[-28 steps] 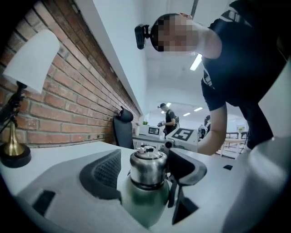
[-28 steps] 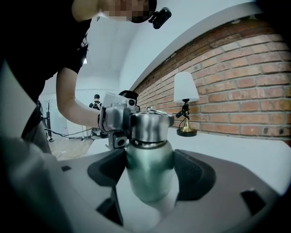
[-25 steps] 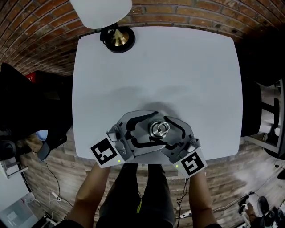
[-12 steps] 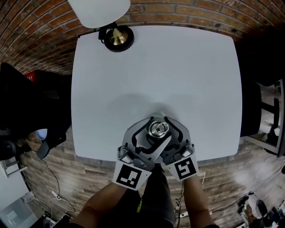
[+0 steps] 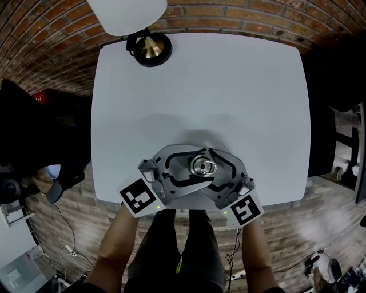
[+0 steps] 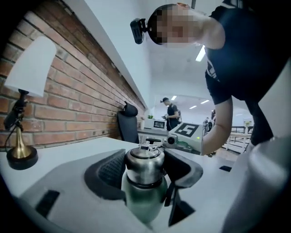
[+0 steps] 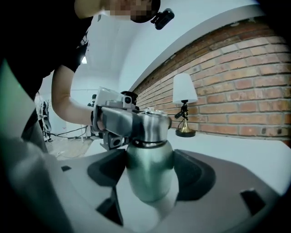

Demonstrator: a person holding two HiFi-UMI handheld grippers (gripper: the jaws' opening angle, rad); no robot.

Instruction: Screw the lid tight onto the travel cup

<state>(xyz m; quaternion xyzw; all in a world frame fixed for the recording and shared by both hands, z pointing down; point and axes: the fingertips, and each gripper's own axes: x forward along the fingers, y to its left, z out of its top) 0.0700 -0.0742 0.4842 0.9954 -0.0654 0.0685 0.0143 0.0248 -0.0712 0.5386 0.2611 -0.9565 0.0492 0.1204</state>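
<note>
The metal travel cup (image 5: 203,167) stands upright near the table's front edge, between both grippers. In the left gripper view its steel lid (image 6: 144,160) sits on the green body (image 6: 142,202). My left gripper (image 5: 194,169) reaches in from the left at lid height. Its jaws are closing round the lid, and a thin gap still shows beside the pads (image 6: 111,170). My right gripper (image 5: 213,169) comes from the right, lower down. It is shut on the cup's body (image 7: 150,175), below the lid (image 7: 153,126).
The white table (image 5: 229,97) carries a lamp with a brass base (image 5: 151,48) and white shade (image 5: 127,14) at its far left corner. A brick wall runs behind it. The cup stands close to the front edge (image 5: 274,201). Dark chairs flank the table.
The left gripper swung in toward the person half a second ago and has swung back out to the left. The cup and the right gripper have stayed almost in place.
</note>
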